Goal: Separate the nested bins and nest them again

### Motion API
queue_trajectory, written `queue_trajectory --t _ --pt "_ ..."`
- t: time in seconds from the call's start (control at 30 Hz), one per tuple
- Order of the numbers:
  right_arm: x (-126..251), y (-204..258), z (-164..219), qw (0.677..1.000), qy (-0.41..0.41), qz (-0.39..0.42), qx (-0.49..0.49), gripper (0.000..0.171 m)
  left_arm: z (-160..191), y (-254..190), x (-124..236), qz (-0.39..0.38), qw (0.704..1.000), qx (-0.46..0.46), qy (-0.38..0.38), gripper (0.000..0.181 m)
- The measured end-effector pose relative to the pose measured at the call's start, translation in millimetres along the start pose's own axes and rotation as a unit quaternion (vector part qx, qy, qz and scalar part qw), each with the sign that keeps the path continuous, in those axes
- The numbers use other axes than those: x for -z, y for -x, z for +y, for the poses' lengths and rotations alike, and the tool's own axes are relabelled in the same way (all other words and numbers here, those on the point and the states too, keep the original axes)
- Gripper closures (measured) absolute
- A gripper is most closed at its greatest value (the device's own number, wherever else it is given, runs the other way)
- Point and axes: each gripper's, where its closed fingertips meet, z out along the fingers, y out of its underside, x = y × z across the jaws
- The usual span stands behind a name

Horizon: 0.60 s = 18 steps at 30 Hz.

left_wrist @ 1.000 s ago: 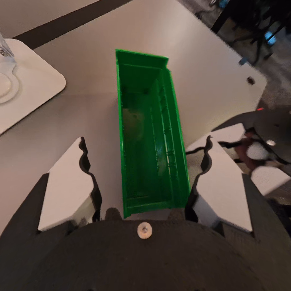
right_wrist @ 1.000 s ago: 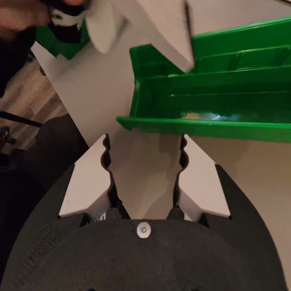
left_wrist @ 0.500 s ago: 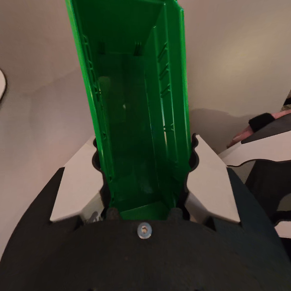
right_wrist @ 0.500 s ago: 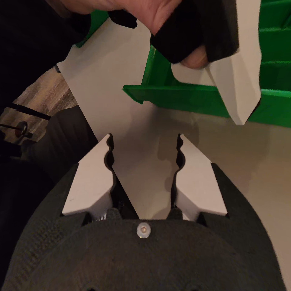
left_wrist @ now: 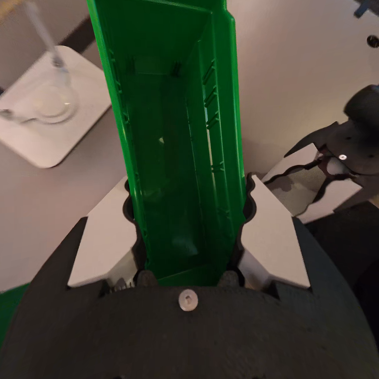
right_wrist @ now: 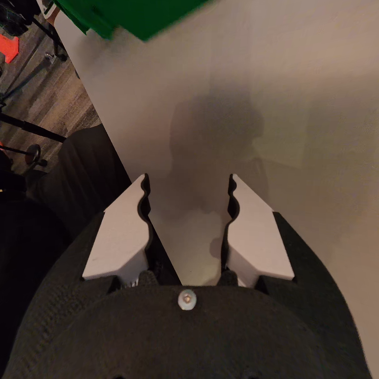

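We are observing the left gripper (left_wrist: 187, 194) clamping one long green bin (left_wrist: 180, 133) across its near end, a white finger pressing each side wall, the bin running away from the camera with its open top facing us. We are counting two white fingers on each gripper. A second patch of green (left_wrist: 12, 295) is showing at the lower left edge of the left wrist view; we cannot tell what it belongs to.

The right gripper (right_wrist: 188, 177) is standing partly open over bare table, its fingers holding nothing. It is also appearing at the right edge of the left wrist view (left_wrist: 320, 174), close beside the held bin but apart from it. In the right wrist view a green bin (right_wrist: 127, 16) is filling the top left corner, blurred; we cannot tell whether it is the held one.

The table (right_wrist: 266, 92) is showing as one plain pale surface. One white rounded base (left_wrist: 47, 131) is resting on it to the left of the bin, carrying a clear stem. Beyond the table edge we are noting wood-pattern flooring (right_wrist: 47, 96), dark stand legs and one orange object (right_wrist: 8, 50).
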Motion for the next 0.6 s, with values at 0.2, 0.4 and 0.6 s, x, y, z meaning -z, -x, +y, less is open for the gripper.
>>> queue_trajectory --t 0.2,0.4,0.6 --pt "-8.8 5.4 -0.9 1.000 0.003 -0.012 0.008 0.097 36.7 80.3 150.6 -0.103 0.991 0.075 -0.031 0.074" --pt "-19.2 6.9 4.3 1.000 0.018 -0.016 0.017 0.097 100.2 139.5 252.8 -0.192 0.967 0.165 -0.018 0.073" --pt "-20.3 6.3 7.1 0.999 0.024 -0.014 0.020 0.097 150.3 164.4 250.8 -0.197 0.950 0.242 -0.003 0.074"
